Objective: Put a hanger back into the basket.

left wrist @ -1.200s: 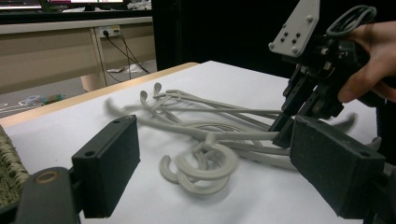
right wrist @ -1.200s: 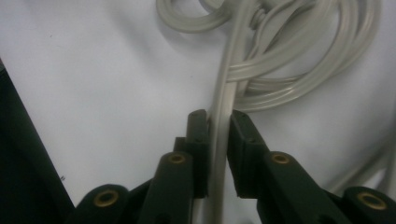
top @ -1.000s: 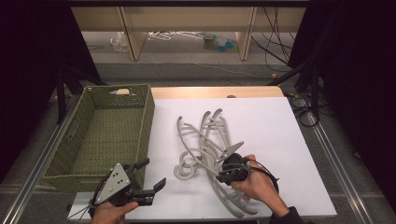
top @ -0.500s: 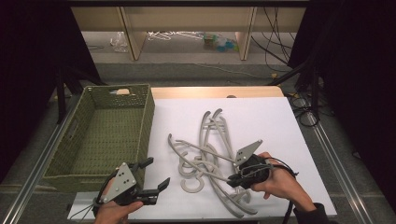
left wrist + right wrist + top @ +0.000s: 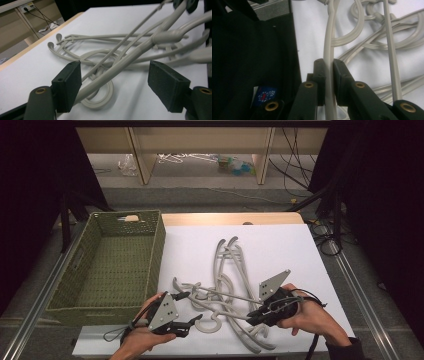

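Several grey plastic hangers lie tangled on the white tabletop. My right gripper is shut on the arm of one grey hanger, which lies across the pile; in the right gripper view the pads pinch that arm. My left gripper sits at the hanger's hook end with its jaws apart. In the left gripper view, the hanger's arm runs between the jaws close to the left pad, which does not press on it. The left jaws have just been closing.
An empty green woven basket stands on the left beside the tabletop. Shelving with clutter and cables sits on the floor beyond the far edge. Dark curtains close both sides.
The right gripper has pulled its hanger to the right and raised it a little. The left gripper has moved right, up to the hanger's hook end, and its jaws have narrowed.
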{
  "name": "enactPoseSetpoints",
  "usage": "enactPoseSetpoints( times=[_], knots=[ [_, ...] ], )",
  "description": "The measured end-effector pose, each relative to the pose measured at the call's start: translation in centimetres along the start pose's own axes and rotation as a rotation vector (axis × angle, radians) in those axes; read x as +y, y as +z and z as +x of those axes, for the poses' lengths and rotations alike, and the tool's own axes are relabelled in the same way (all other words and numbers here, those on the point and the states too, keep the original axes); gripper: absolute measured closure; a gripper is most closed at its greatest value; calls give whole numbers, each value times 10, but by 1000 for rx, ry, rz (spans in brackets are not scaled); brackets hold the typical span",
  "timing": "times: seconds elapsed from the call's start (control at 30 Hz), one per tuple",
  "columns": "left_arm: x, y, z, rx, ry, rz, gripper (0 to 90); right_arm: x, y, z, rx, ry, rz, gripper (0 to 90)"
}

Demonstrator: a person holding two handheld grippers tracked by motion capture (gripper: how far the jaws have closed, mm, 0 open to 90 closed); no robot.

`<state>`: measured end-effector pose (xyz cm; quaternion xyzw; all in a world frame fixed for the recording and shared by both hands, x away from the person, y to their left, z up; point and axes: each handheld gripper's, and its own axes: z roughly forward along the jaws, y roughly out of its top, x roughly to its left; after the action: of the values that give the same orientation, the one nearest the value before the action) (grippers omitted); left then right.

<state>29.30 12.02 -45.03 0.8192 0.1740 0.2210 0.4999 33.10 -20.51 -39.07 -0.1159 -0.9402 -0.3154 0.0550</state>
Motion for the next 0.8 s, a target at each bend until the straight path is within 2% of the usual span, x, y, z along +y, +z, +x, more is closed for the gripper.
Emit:
enactPoseSetpoints(
  times=[0.17,0.33,0.37,0.43,0.53,0.6,0.67,0.7,0.73,0.8],
  knots=[
    [-1,7,0,-29,36,16,327,0,0,2,24,-7,-1,822],
    [0,16,3,-67,94,29,385,1,0,3,49,-19,-12,822],
    [0,17,2,-81,107,34,430,1,0,3,48,-20,-10,822],
    [1,21,1,-99,132,46,437,1,0,3,51,-20,-12,821],
    [2,25,0,-125,157,53,504,1,1,3,57,-26,-10,821],
    [5,25,0,-140,171,64,578,1,1,3,60,-28,-6,821],
    [8,25,1,-158,211,75,604,1,1,3,64,-32,-6,821],
    [12,24,1,-168,265,86,636,0,0,2,60,-35,-16,820],
    [12,24,1,-168,265,86,651,0,0,2,60,-35,-16,820],
    [17,22,-1,-183,297,101,665,-1,-2,1,69,-43,-27,818]
  ],
)
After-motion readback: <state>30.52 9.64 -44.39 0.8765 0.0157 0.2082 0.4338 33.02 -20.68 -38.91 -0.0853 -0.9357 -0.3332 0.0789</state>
